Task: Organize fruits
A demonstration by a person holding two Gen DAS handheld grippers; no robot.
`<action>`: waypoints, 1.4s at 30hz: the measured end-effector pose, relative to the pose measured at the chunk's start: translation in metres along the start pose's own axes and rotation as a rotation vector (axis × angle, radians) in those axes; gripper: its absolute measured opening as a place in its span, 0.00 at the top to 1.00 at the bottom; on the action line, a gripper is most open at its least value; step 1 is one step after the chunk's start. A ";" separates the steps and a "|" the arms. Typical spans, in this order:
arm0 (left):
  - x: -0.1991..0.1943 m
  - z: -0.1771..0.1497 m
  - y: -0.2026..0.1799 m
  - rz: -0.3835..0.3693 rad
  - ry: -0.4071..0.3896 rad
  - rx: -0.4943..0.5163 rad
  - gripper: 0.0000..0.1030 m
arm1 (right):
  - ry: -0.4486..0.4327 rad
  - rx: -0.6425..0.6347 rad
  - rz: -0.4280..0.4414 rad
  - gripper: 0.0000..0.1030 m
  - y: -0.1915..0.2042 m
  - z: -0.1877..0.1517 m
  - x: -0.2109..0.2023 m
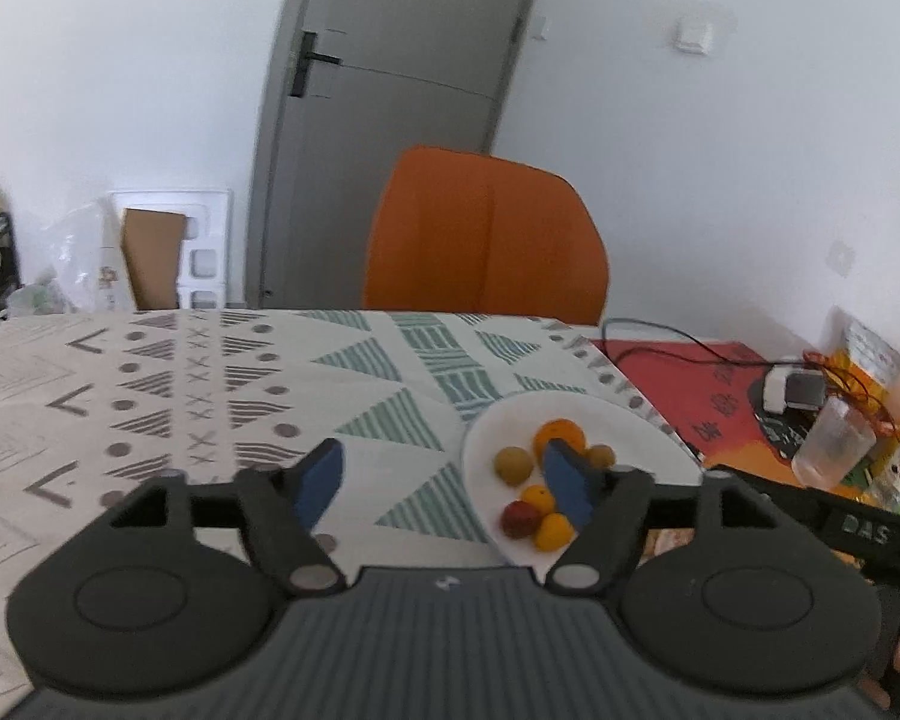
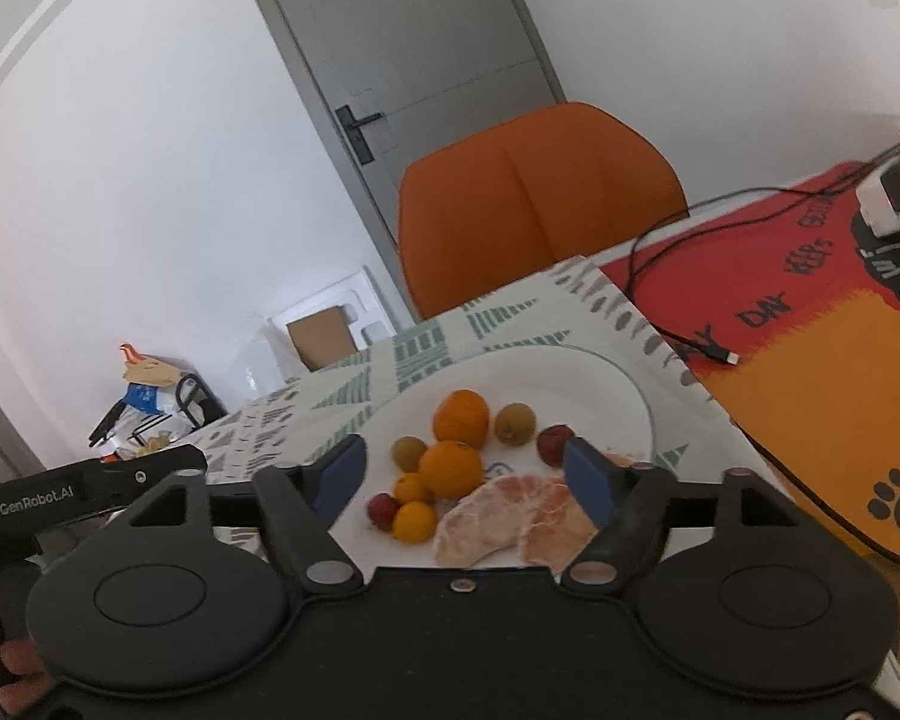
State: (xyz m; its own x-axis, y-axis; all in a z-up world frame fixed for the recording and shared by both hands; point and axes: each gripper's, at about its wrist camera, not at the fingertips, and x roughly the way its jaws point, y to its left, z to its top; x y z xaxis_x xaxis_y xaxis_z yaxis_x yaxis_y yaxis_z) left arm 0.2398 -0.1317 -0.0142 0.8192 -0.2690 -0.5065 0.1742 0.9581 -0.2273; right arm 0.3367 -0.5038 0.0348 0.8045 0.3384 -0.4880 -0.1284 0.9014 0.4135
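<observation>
Fruits (image 2: 450,468) on the plate (image 2: 624,384) are seen straight ahead of the right claw (image 2: 465,474), nearer than the left claw (image 1: 444,483). Both claws are held wide open, nothing gripped.

Both views (low) share plate (image 1: 570,414).

Plate (image 1: 642,420) partly behind hand-held gripper (image 1: 444,480)

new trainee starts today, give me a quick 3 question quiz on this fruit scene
1. True or false: the right tool is gripping a fruit.
2. What do the fruits lie on? A) white plate B) basket C) bare cloth
3. What colour is the chair behind the table?

Key:
1. False; both it and the left tool are open and empty.
2. A, the white plate.
3. Orange.
</observation>
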 end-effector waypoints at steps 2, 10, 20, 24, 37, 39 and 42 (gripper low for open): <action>-0.010 -0.001 0.005 0.025 -0.020 -0.009 0.17 | 0.002 -0.018 0.010 0.22 0.007 0.000 -0.004; -0.045 0.000 0.023 0.075 -0.049 -0.028 0.09 | 0.007 -0.071 0.051 0.01 0.035 -0.001 -0.017; -0.087 0.002 0.033 0.155 -0.061 0.015 0.01 | 0.020 -0.110 0.092 0.00 0.064 -0.005 -0.036; -0.100 0.002 0.039 0.161 -0.064 0.009 0.00 | 0.018 -0.144 0.107 0.00 0.075 -0.005 -0.045; -0.145 0.002 0.057 0.204 -0.108 -0.005 0.00 | 0.014 -0.221 0.141 0.00 0.103 -0.007 -0.069; -0.150 0.000 0.061 0.219 -0.112 -0.013 0.00 | 0.015 -0.238 0.147 0.00 0.106 -0.009 -0.072; -0.156 -0.005 0.067 0.221 -0.110 -0.028 0.00 | 0.020 -0.253 0.145 0.00 0.109 -0.011 -0.075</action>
State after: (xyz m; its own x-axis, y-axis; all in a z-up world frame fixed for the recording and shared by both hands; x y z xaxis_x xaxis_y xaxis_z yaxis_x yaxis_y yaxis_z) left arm 0.1207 -0.0258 0.0457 0.8903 -0.0399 -0.4535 -0.0295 0.9890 -0.1449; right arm 0.2561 -0.4282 0.1076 0.7559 0.4720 -0.4538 -0.3840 0.8809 0.2765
